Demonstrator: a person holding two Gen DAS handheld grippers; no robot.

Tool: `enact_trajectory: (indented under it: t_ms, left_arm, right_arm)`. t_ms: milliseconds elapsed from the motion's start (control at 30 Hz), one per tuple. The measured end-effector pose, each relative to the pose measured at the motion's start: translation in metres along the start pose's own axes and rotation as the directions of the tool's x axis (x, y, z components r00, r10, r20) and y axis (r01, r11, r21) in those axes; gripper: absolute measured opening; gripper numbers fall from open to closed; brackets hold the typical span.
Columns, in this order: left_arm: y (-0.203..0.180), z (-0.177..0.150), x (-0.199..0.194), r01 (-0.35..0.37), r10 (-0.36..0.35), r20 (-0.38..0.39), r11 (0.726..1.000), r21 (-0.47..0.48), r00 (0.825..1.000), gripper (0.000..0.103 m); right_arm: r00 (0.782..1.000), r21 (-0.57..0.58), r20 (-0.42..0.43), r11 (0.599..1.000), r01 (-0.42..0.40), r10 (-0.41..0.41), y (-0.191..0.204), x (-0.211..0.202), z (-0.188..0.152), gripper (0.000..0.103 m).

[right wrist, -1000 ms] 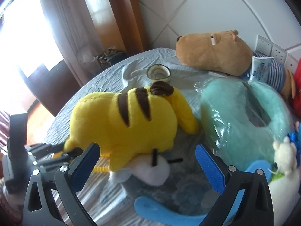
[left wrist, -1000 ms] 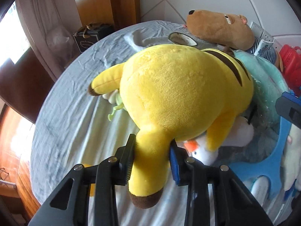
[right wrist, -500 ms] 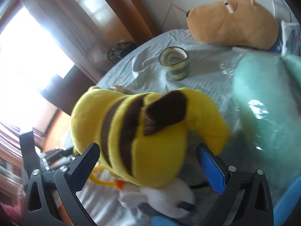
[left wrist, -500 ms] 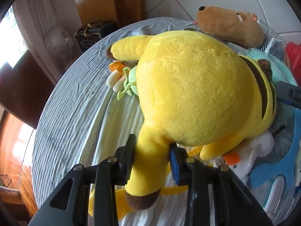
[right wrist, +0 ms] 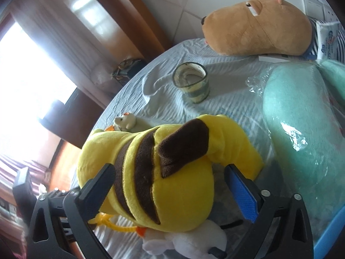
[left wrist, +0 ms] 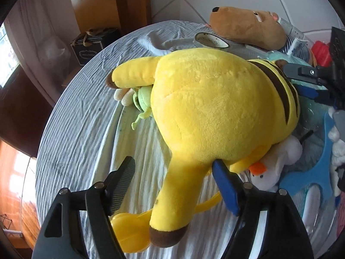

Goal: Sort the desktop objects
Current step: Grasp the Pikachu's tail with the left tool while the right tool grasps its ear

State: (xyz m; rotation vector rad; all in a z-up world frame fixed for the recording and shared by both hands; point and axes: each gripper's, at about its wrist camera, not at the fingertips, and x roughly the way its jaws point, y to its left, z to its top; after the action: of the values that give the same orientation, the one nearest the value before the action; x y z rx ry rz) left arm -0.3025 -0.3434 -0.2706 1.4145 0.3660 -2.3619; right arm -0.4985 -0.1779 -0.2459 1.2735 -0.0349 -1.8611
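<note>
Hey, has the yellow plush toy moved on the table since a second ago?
Yes. In the right wrist view, the yellow plush toy now lies farther from the striped cup, shifted toward the table's near edge. The left gripper has just been opening around its ear.

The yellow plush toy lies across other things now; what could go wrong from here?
1. The yellow plush toy rests on a white duck toy and a small green toy; moving it may drag them.
2. The right tongs, just closing, straddle its back; soft plush may slip.
3. The glass cup stands close behind and could tip.
</note>
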Motion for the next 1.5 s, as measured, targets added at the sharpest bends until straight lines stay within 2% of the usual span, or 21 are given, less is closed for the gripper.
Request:
enact_trajectory:
  t_ms: [33,67,167,367,433,467,500,533,567,600,667,700,733,833,933,1100,1267,1500]
  left_arm:
    - [0.000,0.001,0.003,-0.008,0.008,0.001,1.000,-0.007,1.000,0.074]
    - [-0.002,0.000,0.006,-0.015,0.015,0.004,1.000,-0.010,1.000,0.074]
    - [-0.006,0.000,0.011,-0.022,0.022,0.014,1.000,-0.008,1.000,0.074]
    - [-0.008,-0.003,0.021,0.008,-0.008,0.027,1.000,0.006,1.000,0.074]
    - [-0.007,-0.004,0.023,0.018,-0.018,0.035,1.000,-0.004,0.999,0.071]
    - [-0.006,-0.004,0.024,0.034,-0.033,0.033,0.999,-0.016,0.999,0.062]
    - [-0.007,-0.005,0.024,0.064,-0.063,0.032,0.997,-0.032,0.998,0.048]
    - [-0.008,-0.005,0.023,0.094,-0.092,0.034,0.995,-0.042,0.995,0.039]
    - [-0.011,-0.005,0.021,0.106,-0.105,0.041,0.993,-0.045,0.994,0.030]
    - [-0.014,-0.004,0.016,0.096,-0.094,0.058,0.995,-0.039,0.994,0.028]
    - [-0.015,-0.001,0.008,0.092,-0.088,0.081,0.995,-0.040,0.993,0.026]
    - [-0.015,0.001,0.004,0.092,-0.088,0.091,0.995,-0.042,0.992,0.025]
    - [-0.015,0.003,0.001,0.091,-0.087,0.101,0.995,-0.038,0.991,0.024]
    - [-0.017,0.006,-0.016,0.077,-0.074,0.137,0.997,-0.020,0.988,0.024]
    - [-0.016,0.003,-0.020,0.070,-0.069,0.130,0.998,-0.004,0.989,0.024]
    - [-0.010,-0.010,0.003,0.040,-0.039,0.094,0.999,-0.006,0.995,0.025]
    - [-0.008,-0.009,0.007,0.037,-0.035,0.110,0.999,-0.008,0.993,0.025]
    - [-0.009,-0.005,0.012,0.043,-0.042,0.109,0.999,-0.008,0.993,0.027]
  right_arm:
    - [1.000,0.013,0.007,1.000,0.009,-0.009,-0.001,0.000,0.002,0.074]
    - [1.000,0.027,0.014,1.000,0.013,-0.013,-0.003,0.001,0.004,0.070]
    - [1.000,0.050,0.014,0.999,0.017,-0.017,-0.004,0.005,0.010,0.066]
    - [0.998,0.070,0.046,0.997,0.030,-0.033,-0.009,0.017,0.017,0.066]
    - [0.998,0.063,0.050,0.997,0.040,-0.044,-0.010,0.022,0.018,0.078]
    - [0.997,0.057,0.056,0.997,0.048,-0.051,-0.010,0.023,0.018,0.083]
    - [0.996,0.046,0.061,0.997,0.058,-0.061,-0.011,0.025,0.017,0.085]
    - [0.995,0.029,0.072,0.997,0.067,-0.069,-0.008,0.025,0.016,0.084]
    - [0.993,0.008,0.086,0.997,0.074,-0.074,-0.004,0.022,0.016,0.080]
    - [0.992,-0.012,0.101,0.997,0.081,-0.080,0.000,0.020,0.015,0.061]
    - [0.981,-0.084,0.145,0.986,0.142,-0.129,0.015,0.011,0.012,0.043]
    - [0.971,-0.133,0.175,0.973,0.190,-0.166,0.025,0.006,0.010,0.019]
    - [0.962,-0.169,0.198,0.959,0.225,-0.191,0.033,0.001,0.009,0.012]
    - [0.960,-0.204,0.181,0.947,0.250,-0.215,0.041,-0.006,0.006,0.012]
    - [0.974,-0.178,0.127,0.961,0.210,-0.190,0.033,-0.008,0.001,0.014]
    - [0.990,-0.140,0.088,0.982,0.124,-0.112,0.021,-0.003,-0.004,0.020]
    - [0.989,-0.138,0.101,0.983,0.119,-0.105,0.019,-0.002,-0.003,0.021]
    - [0.991,-0.079,0.088,0.992,0.103,-0.096,0.009,0.011,0.005,0.030]
